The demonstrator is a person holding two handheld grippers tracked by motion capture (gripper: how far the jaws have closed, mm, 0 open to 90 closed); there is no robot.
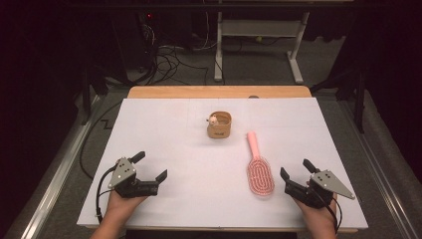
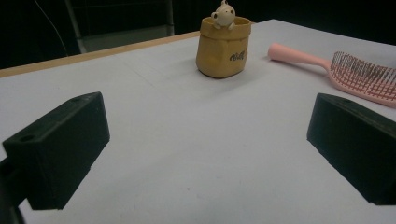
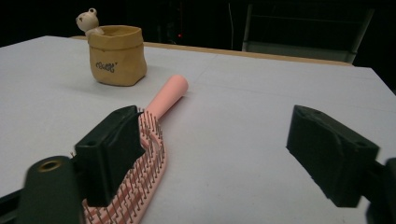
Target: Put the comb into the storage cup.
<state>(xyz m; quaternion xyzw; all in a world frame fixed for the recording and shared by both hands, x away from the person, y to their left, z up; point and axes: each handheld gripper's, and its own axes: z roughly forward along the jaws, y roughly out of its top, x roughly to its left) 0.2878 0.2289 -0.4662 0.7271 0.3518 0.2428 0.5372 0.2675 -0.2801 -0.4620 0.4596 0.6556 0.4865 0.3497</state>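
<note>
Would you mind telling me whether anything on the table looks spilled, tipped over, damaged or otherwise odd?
Nothing stands out. The tan pot stands upright with its small bear figure on the rim, and the pink hairbrush lies flat, bristles up, apart from the pot. No spill or damage shows on the white table.

Brush (image 1: pixel 260 172): pink, just left of right gripper (image 1: pixel 294 173), black. Pot (image 1: pixel 219 125): tan, dark lettering, cream bear. Table (image 1: pixel 159 129): white.

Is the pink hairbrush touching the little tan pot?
Apart. The high view shows bare white table between the hairbrush and the pot.
</note>
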